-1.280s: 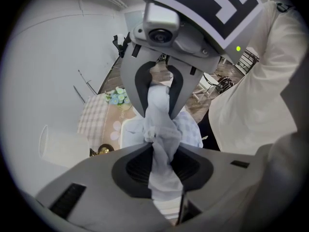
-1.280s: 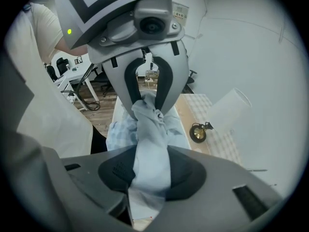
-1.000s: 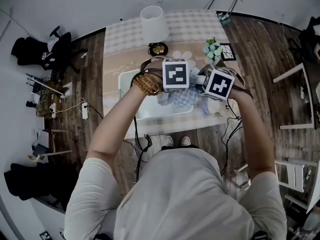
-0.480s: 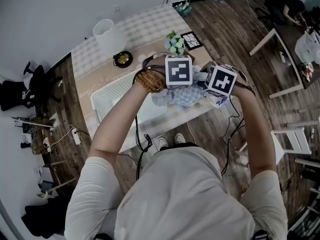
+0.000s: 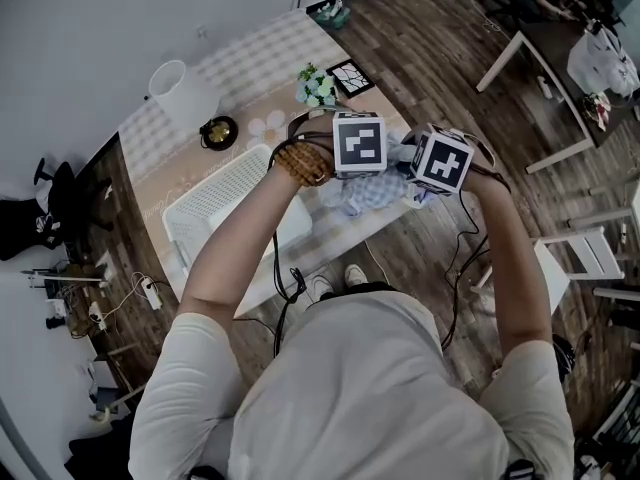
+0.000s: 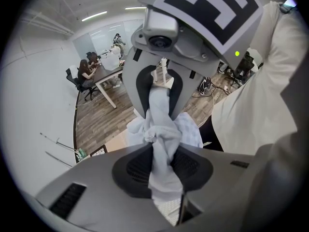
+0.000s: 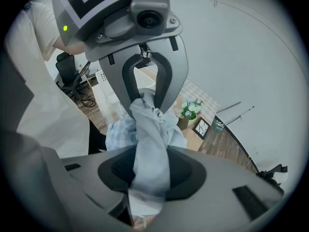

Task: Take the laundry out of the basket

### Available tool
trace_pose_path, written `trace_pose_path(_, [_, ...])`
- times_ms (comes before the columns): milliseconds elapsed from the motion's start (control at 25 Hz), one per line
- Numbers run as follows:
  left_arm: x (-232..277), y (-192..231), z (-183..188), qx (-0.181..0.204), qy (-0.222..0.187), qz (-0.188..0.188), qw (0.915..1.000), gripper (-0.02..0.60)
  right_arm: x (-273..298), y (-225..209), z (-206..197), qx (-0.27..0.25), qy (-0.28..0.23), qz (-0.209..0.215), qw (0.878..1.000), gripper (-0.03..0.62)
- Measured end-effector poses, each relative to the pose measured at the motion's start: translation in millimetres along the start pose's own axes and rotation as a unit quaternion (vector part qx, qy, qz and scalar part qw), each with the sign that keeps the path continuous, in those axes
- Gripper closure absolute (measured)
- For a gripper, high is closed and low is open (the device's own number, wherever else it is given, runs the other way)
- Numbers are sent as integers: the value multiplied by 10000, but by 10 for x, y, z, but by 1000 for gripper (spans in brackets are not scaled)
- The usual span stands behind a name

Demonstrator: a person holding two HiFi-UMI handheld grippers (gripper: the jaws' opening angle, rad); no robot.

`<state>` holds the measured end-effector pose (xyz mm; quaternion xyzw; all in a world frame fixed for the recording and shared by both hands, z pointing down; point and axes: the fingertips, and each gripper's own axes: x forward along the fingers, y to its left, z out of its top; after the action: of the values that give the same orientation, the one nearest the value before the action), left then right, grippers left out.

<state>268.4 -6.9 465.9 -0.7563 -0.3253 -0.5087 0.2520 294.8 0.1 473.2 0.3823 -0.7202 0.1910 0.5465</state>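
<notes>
Laundry = one bundle of pale blue-and-white checked cloth (image 5: 366, 194), held in the air betw. both grippers. It is clear of the white slatted plastic basket (image 5: 210, 208), over the near edge of the desk (image 5: 250, 63) w/ beige checked cover, just right of the basket.

Left gripper (image 6: 163, 167): fingers (image 6: 133, 168) clenched on a twisted rope of the cloth. Right gripper (image 7: 150, 174): fingers (image 7: 186, 175) likewise clenched on the cloth. Grippers face each other, close together, cloth bunched betw. them.

Risks (judgement):
- Each grip takes only a narrow twist, not the bulk. If the hands pull apart or swing, cloth may slide out of one pair and hang from the other.
- Loose folds hang below. Carried low across the desk, they could catch the basket rim or knock the small pot of white flowers (image 5: 318, 86) near the hands.
- Black cables (image 5: 285, 283) dangle by the person's feet; snag or trip poss.

Counts:
- cloth bundle 1 (no. of pieces within: can't tell)
- grippers 2
- basket 1 (contents not readable)
- desk 1
- pot of white flowers 1
- white cylindrical lamp shade (image 5: 180, 90) 1
- small dark round dish (image 5: 218, 131) 1
- black-framed picture (image 5: 350, 76) 1
</notes>
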Motion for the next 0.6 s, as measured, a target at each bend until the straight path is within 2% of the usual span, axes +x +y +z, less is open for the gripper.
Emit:
trace_pose_path(320, [315, 76, -125, -244, -2, -112, 9996, 459, 301, -9, -71, 36, 55, 231, 9997, 424])
trace_pose_path(600, [939, 206, -275, -405, 71, -221, 9989, 459, 897, -76, -368, -8, 263, 336, 9991, 424])
